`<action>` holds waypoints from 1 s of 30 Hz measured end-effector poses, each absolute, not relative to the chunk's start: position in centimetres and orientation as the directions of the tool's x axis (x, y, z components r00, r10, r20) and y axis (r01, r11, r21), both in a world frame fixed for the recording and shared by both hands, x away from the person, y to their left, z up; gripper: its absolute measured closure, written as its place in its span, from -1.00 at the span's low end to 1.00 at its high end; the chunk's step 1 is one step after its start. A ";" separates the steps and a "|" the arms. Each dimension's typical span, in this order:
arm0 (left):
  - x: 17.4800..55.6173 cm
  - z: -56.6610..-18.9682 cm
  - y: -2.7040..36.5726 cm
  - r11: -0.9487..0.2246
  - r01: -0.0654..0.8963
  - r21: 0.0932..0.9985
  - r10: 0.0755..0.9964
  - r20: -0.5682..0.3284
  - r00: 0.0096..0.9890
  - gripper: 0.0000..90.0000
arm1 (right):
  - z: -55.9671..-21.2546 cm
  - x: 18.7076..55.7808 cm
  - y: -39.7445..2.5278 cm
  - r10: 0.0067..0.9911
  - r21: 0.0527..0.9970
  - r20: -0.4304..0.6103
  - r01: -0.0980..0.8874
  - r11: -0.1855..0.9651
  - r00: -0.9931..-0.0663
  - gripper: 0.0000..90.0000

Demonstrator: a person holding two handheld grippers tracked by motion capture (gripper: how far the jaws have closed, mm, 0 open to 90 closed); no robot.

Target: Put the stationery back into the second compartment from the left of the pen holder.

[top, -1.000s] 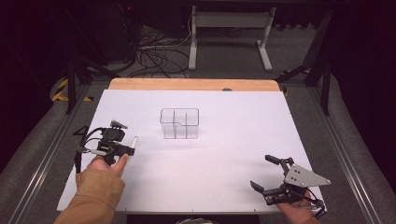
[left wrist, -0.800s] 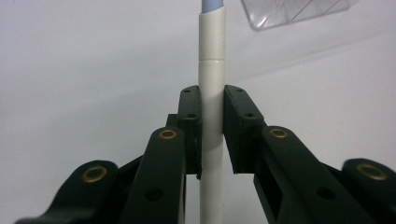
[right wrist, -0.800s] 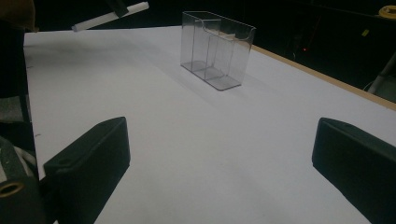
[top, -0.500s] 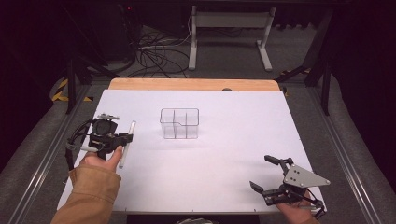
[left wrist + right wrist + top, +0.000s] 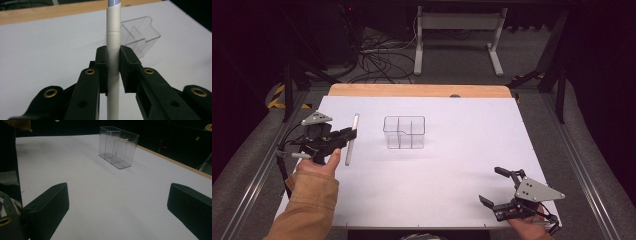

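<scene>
White pen [image 5: 113, 50]: we see it clamped upright in left tool [image 5: 349, 135].
Right tool [image 5: 496, 186]: spread apart, low over surface [image 5: 462, 160].
Clear organizer [image 5: 404, 132]: just beside pen.

White table [image 5: 452, 200] — clear divided holder [image 5: 404, 132] standing near centre.

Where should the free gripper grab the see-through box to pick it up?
Probably one thin outer wall of the clear box, coming from straight above. It stands upright with an open top, so one finger of the right gripper could slip inside and one stay outside.
</scene>
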State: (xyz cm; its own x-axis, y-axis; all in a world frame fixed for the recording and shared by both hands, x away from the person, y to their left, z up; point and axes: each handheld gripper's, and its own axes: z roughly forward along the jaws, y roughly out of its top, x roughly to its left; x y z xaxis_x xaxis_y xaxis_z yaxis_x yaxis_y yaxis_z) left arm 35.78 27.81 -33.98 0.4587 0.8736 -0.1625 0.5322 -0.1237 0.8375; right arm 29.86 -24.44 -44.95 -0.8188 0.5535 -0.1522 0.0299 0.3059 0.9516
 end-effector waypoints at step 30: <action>38.4 -32.5 25.2 -0.091 0.288 0.953 0.751 -0.125 0.648 0.74 | -45.0 29.7 -24.5 0.553 0.951 -0.153 0.031 0.309 -0.819 -0.90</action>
